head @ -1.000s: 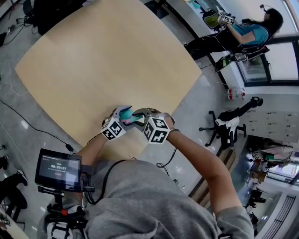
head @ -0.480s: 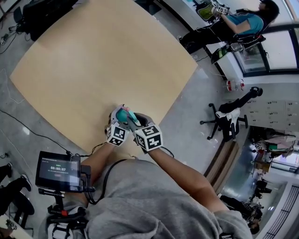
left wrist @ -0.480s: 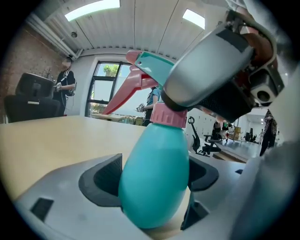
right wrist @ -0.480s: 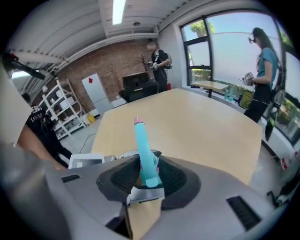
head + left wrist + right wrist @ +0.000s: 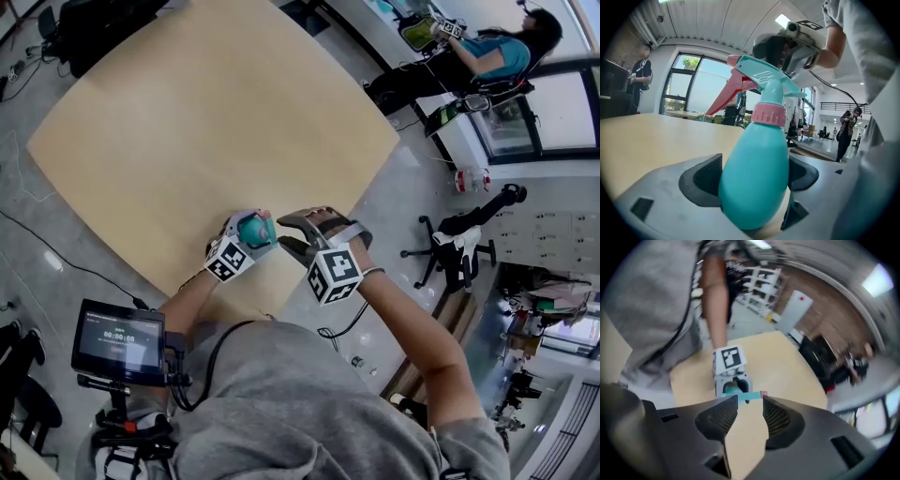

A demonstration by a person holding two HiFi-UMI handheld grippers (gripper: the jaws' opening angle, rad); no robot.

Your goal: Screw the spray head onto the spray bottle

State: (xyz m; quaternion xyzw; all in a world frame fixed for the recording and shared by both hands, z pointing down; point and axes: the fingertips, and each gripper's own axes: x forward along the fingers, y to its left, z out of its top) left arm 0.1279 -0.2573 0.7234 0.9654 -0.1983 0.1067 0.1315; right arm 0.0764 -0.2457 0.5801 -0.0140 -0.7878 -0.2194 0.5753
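Over the tan counter [image 5: 187, 112] my left claw [image 5: 251, 230] pinches the teal spray bottle [image 5: 757, 173] by its belly, the spray head [image 5: 761, 75] sits on its neck, and my right claw [image 5: 746, 416], just spreading, hangs empty nearby.

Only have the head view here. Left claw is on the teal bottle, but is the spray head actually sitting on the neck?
Observer: Yes. The left gripper view shows the spray head on the bottle, pink collar at the neck.
Operator: Grip on the body?
Observer: Both pads of the left claw press the bottle's belly.
Operator: Right claw holding anything?
Observer: No. The right claw has just been opening. The right gripper view shows only bare table between its pads, with the spray head beyond the tips.
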